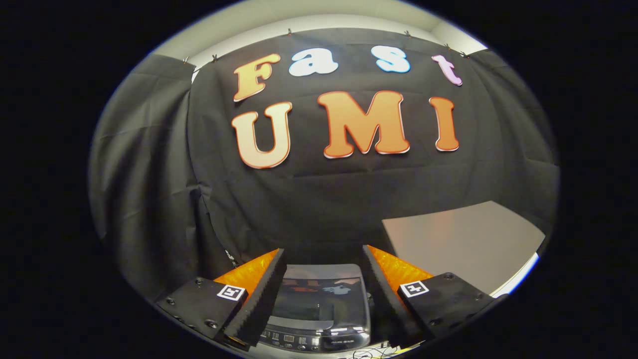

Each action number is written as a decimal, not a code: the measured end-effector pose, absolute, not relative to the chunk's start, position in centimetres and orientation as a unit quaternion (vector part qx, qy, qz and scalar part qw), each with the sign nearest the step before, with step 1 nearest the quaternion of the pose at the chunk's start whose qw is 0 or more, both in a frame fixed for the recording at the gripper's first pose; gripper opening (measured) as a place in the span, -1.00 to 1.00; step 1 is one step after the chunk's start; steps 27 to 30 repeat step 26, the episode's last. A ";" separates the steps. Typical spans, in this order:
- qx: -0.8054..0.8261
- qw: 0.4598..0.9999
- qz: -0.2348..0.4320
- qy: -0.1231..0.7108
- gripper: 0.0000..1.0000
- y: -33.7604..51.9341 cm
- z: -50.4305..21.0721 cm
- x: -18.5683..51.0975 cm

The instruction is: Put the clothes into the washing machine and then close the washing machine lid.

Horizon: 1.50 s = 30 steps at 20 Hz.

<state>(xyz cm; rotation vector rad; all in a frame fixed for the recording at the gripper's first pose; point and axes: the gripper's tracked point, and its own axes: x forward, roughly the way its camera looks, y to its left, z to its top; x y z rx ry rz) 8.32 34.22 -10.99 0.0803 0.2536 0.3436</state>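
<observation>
Below, one washing machine [319, 309] sits between the gripper [324, 259] fingers, its glossy lid [319, 299] down. Jaws stand apart, holding nothing. Panel lettering is unreadable; one grey table [463, 244] stands beside it.

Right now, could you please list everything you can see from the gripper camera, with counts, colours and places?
Washer: one, grey with a dark glossy lid that lies shut, below and between the fingers, control panel on its near edge.
Table: one, grey top with a pale edge, right of the washer, beyond the right finger.
Cloth wall: black, draped behind the washer and table and round the left side.
Room wall: pale, above the cloth.
Cables: a few, thin, by the washer's near right corner.
Gripper: one, fingers open and apart, holding nothing, the washer lid seen in the gap.
</observation>
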 end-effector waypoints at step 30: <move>0.022 0.996 0.084 0.020 0.96 4.3 -4.7 -5.3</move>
